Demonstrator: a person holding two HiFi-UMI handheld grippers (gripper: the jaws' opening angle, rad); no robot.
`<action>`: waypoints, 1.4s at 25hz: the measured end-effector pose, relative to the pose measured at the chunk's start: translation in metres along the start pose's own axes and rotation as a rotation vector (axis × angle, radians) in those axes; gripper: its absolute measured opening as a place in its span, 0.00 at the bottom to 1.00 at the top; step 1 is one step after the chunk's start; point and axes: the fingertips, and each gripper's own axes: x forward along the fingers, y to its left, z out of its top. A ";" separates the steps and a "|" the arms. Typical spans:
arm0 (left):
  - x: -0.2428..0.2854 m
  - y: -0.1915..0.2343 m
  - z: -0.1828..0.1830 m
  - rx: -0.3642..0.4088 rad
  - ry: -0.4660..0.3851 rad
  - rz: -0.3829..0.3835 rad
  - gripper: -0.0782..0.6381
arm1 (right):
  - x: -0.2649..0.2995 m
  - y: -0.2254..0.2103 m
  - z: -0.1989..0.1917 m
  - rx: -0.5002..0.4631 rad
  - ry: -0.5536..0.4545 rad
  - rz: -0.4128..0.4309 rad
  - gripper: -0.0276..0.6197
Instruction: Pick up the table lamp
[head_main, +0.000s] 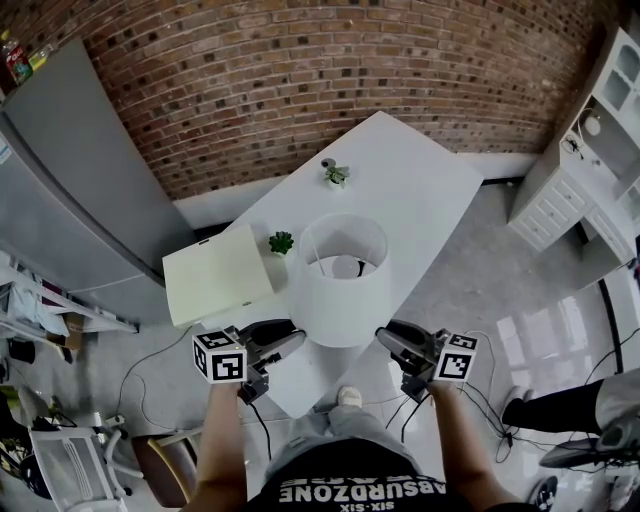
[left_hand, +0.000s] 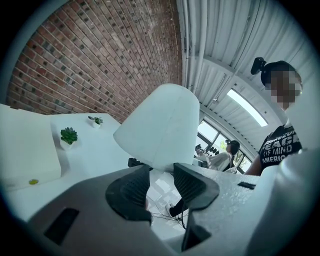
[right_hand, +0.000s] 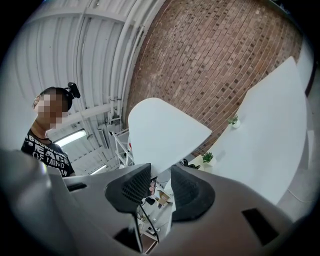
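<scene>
The table lamp (head_main: 343, 285) has a wide white shade, and in the head view it hangs over the near corner of the white table (head_main: 420, 180). My left gripper (head_main: 293, 340) is shut on the shade's lower rim on its left side. My right gripper (head_main: 386, 340) is shut on the rim on its right side. In the left gripper view the shade (left_hand: 160, 125) rises from between the dark pads of the left gripper (left_hand: 161, 181). In the right gripper view the shade (right_hand: 165, 132) likewise stands between the pads of the right gripper (right_hand: 160, 182). The lamp's base is hidden below the shade.
Two small potted plants (head_main: 281, 242) (head_main: 336, 175) stand on the table, beside a pale cream box (head_main: 215, 272). A grey cabinet (head_main: 70, 190) stands at the left and white drawers (head_main: 560, 200) at the right. Cables lie on the floor. Another person's leg (head_main: 560, 408) is at the lower right.
</scene>
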 end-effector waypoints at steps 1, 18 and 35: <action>0.000 -0.001 0.002 0.006 -0.002 0.000 0.32 | 0.001 0.001 0.002 -0.005 0.001 0.003 0.23; -0.007 -0.021 0.038 0.109 -0.048 0.020 0.32 | 0.009 0.022 0.032 -0.083 0.004 0.033 0.23; -0.021 -0.039 0.062 0.185 -0.092 0.033 0.32 | 0.018 0.046 0.051 -0.141 -0.015 0.070 0.23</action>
